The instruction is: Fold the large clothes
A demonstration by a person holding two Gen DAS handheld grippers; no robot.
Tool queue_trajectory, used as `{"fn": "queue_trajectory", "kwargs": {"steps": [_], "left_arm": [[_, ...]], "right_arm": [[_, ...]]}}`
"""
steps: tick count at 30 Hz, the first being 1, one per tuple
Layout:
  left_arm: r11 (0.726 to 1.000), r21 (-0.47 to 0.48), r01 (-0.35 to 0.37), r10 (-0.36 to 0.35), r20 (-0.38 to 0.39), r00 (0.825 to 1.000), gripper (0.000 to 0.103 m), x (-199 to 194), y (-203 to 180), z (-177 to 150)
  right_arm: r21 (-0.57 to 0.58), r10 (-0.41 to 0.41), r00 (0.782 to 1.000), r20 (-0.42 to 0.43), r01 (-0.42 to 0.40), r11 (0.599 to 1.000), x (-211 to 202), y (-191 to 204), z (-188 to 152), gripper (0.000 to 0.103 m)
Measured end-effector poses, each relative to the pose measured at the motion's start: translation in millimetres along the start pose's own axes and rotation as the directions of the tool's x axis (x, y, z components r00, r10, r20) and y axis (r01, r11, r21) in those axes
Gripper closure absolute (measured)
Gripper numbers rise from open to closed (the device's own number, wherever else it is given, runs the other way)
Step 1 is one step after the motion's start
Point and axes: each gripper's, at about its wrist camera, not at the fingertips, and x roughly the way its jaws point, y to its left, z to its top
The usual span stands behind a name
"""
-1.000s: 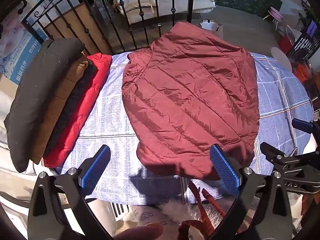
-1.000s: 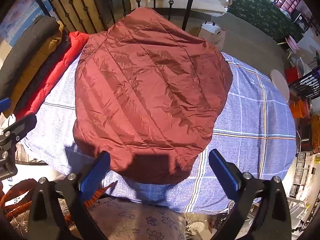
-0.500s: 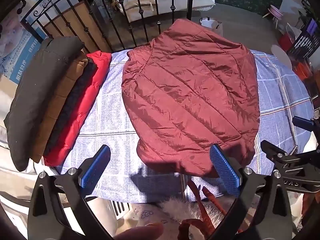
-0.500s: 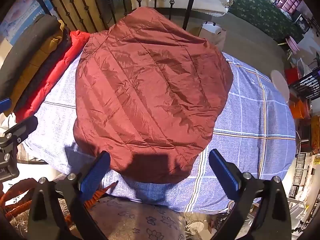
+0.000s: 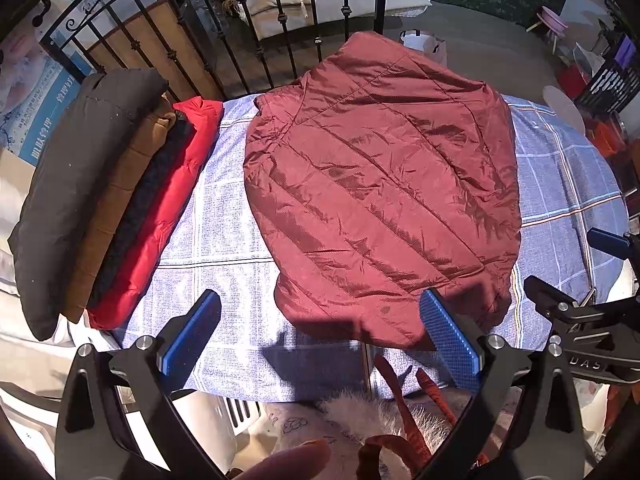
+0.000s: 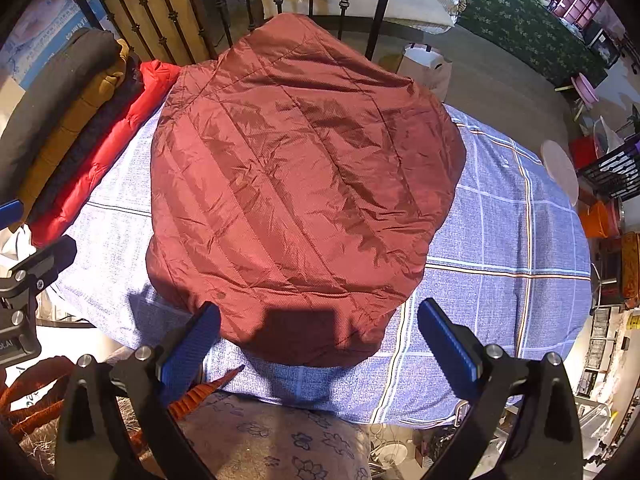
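A dark red quilted jacket lies spread flat, back up, on a table with a blue checked cloth; it also shows in the right wrist view. My left gripper is open and empty, just short of the jacket's near hem at its left corner. My right gripper is open and empty, above the near hem toward its right corner. The jacket's far end hangs past the table's back edge.
A stack of folded jackets, black, tan, navy and red, lies along the table's left side. A black iron railing stands behind the table. A white paper bag sits on the floor beyond. The cloth lies bare at right.
Both grippers have drawn slightly back and up from the jacket, so it sits a little farther off in both views. Both stay open; the jacket has not moved.
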Motion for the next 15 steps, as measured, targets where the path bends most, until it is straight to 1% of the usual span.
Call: {"fn": "queue_trajectory", "kwargs": {"steps": [15], "left_arm": [[1.000,-0.009,-0.004,0.003,-0.020,1.000,0.005,2.4,2.1,-1.5]], "right_arm": [[-0.014,-0.002,1.000,-0.003,0.001,1.000,2.0,1.2,-0.5,0.006]]}}
